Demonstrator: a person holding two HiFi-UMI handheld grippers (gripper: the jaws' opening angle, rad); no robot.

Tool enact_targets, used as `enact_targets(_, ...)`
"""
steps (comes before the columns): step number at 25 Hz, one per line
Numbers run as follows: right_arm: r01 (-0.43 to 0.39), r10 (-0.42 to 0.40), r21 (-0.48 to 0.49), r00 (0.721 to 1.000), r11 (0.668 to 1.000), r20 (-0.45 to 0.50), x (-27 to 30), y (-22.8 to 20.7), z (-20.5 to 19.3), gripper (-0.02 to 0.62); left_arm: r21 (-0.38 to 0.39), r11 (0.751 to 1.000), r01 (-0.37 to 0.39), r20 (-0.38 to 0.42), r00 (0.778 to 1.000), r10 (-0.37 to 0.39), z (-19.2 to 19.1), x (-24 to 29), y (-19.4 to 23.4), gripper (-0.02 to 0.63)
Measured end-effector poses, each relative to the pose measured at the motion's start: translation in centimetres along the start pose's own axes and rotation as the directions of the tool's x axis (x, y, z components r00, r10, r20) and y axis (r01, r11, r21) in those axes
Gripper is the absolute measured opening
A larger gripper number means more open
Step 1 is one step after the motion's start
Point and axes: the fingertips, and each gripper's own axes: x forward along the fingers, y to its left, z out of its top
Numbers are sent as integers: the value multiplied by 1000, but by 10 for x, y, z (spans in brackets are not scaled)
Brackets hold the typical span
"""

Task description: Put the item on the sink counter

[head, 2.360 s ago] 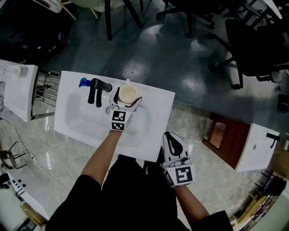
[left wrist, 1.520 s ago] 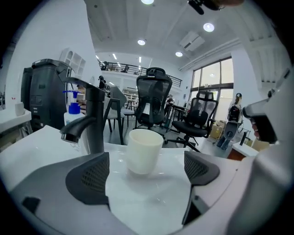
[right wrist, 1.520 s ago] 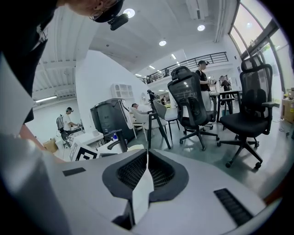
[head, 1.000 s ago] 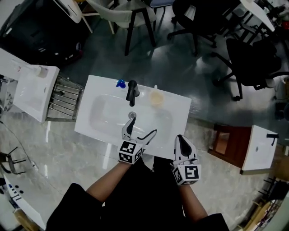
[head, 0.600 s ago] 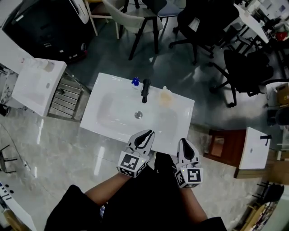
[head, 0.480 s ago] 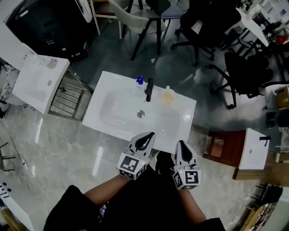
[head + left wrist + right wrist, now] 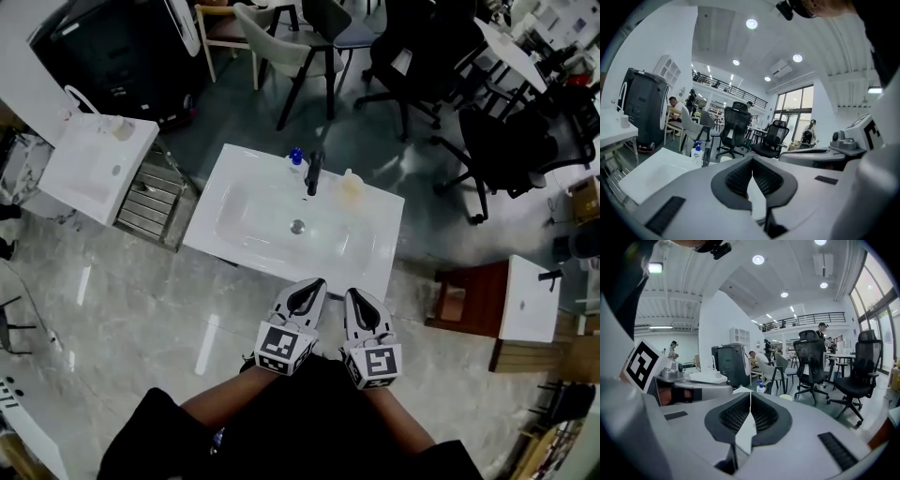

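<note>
A cream cup [image 7: 351, 186] stands on the back right of the white sink counter [image 7: 375, 253], beside the black faucet [image 7: 313, 172] and a blue-capped soap bottle [image 7: 296, 157]. Both grippers hang side by side in front of the counter's near edge, close to the person's body. My left gripper [image 7: 312, 285] is shut with nothing in it, and its own view shows the pads [image 7: 740, 178] meeting. My right gripper [image 7: 357, 298] is shut and empty too, its pads [image 7: 761, 416] touching. The cup [image 7: 786, 397] and the bottle [image 7: 761, 388] show far off beyond the jaws.
A second white basin [image 7: 94, 164] and a metal rack [image 7: 155, 202] stand to the left. At the right, a wooden stand [image 7: 464, 300] sits beside another white basin [image 7: 530, 300]. Chairs [image 7: 281, 37] and office chairs [image 7: 511, 141] stand behind the counter, and the floor is glossy marble.
The left gripper's jaws have gone from open to shut as it drew back from the sink. Both grippers now sit together, farther from the counter. The cup stays put.
</note>
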Motion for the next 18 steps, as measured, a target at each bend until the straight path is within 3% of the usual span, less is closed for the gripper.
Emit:
enact_targets(8, 10, -14, 49, 995, 999, 99, -69, 14, -2, 32, 9, 997, -74, -1, 997, 75, -8, -50, -58, 16)
enact_targets(18, -62, 58, 33, 994, 998, 88, -122, 46, -33, 32, 42, 983, -179, 1, 984, 180, -27, -107, -89, 16)
